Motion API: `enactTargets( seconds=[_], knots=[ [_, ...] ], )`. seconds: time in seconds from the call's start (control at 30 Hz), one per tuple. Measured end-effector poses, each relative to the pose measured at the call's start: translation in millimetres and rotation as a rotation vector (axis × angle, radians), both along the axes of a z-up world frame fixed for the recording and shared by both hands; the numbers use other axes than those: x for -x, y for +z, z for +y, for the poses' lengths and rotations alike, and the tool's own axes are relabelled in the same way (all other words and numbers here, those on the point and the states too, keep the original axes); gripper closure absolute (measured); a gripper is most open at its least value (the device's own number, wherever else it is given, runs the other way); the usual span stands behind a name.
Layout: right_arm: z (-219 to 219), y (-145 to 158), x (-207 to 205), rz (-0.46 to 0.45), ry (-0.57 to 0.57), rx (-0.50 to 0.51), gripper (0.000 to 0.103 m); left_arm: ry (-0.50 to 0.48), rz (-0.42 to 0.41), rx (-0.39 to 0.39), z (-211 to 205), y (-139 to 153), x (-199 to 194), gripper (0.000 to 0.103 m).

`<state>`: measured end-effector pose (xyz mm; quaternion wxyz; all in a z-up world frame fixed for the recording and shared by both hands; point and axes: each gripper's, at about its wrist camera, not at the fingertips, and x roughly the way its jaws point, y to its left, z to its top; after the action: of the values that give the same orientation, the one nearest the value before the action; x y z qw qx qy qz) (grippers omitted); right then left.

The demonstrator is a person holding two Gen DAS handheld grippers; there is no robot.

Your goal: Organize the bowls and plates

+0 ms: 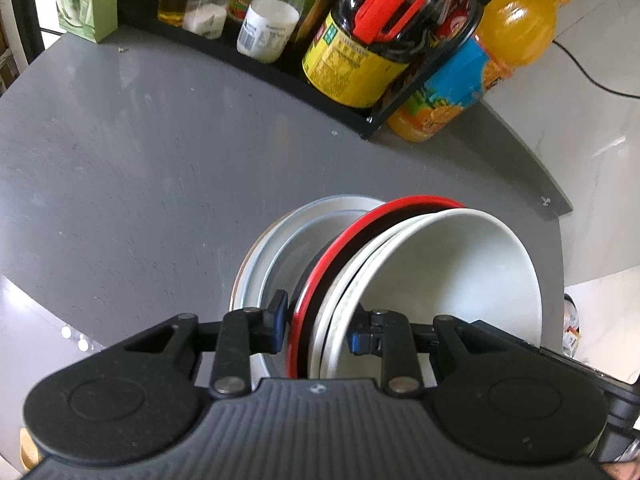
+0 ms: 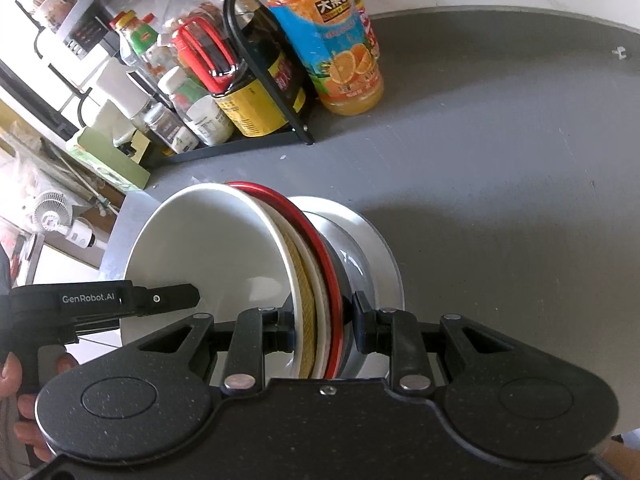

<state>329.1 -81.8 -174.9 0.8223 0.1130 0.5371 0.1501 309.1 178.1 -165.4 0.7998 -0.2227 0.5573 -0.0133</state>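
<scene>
I've got both claws on the same nested stack of dishes, tipped up on edge over the grey surface [image 1: 120, 152]. My left claw [image 1: 318, 326] is clenched across the stack's rims: one pad sits outside the red-rimmed bowl [image 1: 320, 276], the other inside the big white bowl [image 1: 440, 272]. My right claw [image 2: 324, 330] grips the opposite side the same way, with one pad in the white bowl [image 2: 208, 248] and the other against the red-rimmed bowl [image 2: 334, 280]. A white plate [image 1: 256, 256] lies behind the stack; I can't tell whether it touches the surface. The stack hangs near the surface's edge closest to me. Along the far edge stands a black rack [image 2: 280, 100] of condiment bottles, with an orange juice bottle [image 2: 340, 52] just beside it.
</scene>
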Motion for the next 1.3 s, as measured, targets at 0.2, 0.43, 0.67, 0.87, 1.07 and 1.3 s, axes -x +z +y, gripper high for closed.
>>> enactTargets(
  seconds=[0.2, 0.43, 0.67, 0.87, 1.07, 1.3],
  knots=[
    [1, -9, -6, 0.022, -0.005, 0.004, 0.077, 0.002, -0.001, 0.010, -1, -3, -7, 0.076],
    [-1, -4, -2, 0.024, -0.035, -0.016, 0.073, 0.005, 0.000, -0.002, -3, -6, -12, 0.076],
    [6, 24, 5, -0.051, -0.077, 0.050, 0.046, 0.048, -0.050, 0.023, -2, 12, -8, 0.066],
    [13, 43, 24, -0.120, -0.152, 0.089, 0.026, 0.004, -0.128, -0.040, -7, 36, -2, 0.037],
    [16, 54, 46, -0.180, -0.231, 0.090, 0.012, -0.053, -0.232, -0.142, -2, 56, 16, 0.023],
    [16, 64, 73, -0.231, -0.272, 0.077, 0.005, -0.101, -0.266, -0.120, 7, 63, 22, 0.014]
  ],
)
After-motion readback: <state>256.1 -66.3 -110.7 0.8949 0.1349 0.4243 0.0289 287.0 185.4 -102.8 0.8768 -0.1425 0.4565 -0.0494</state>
